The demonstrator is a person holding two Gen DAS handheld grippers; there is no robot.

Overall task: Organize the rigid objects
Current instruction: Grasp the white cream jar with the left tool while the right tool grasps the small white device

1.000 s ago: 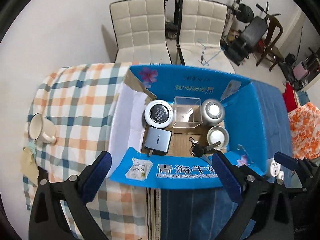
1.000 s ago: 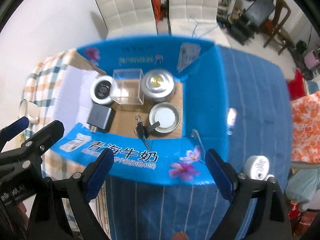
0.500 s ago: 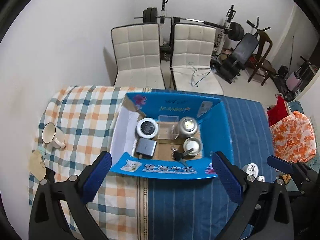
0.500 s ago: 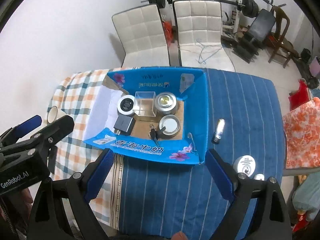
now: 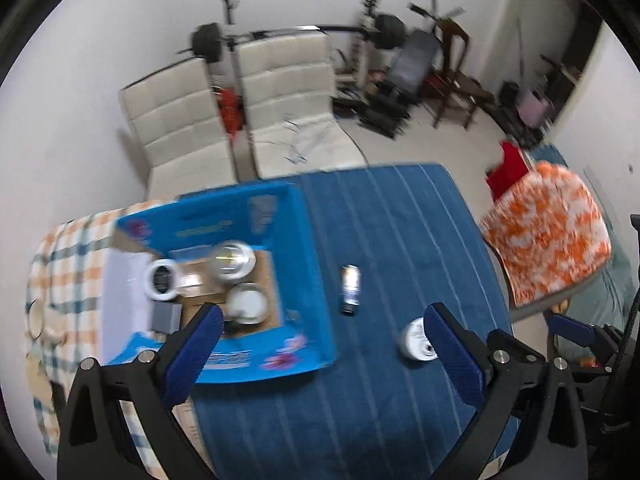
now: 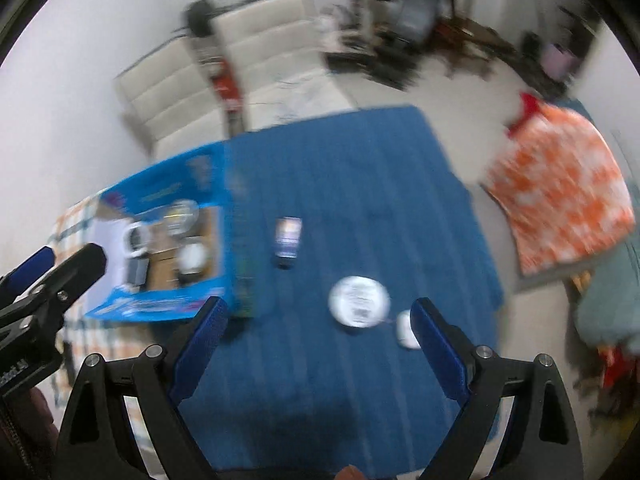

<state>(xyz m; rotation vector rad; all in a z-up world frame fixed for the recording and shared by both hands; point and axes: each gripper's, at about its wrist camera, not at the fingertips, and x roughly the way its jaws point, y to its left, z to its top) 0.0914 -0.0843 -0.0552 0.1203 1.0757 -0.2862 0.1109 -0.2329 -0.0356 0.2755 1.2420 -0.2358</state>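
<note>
Both your grippers, left and right, hang wide open and empty. The box is partly packed; a tube, tin and small white piece lie loose on the blue cloth. I'd judge you're between picks: bring the right gripper down over the tin.

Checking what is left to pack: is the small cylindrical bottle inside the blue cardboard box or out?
Out. The small cylindrical bottle lies on the blue striped cloth, beside the blue cardboard box.

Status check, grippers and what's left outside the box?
Both grippers open, empty. Small bottle, round tin, small white item outside blue box. Nothing blocking.
</note>
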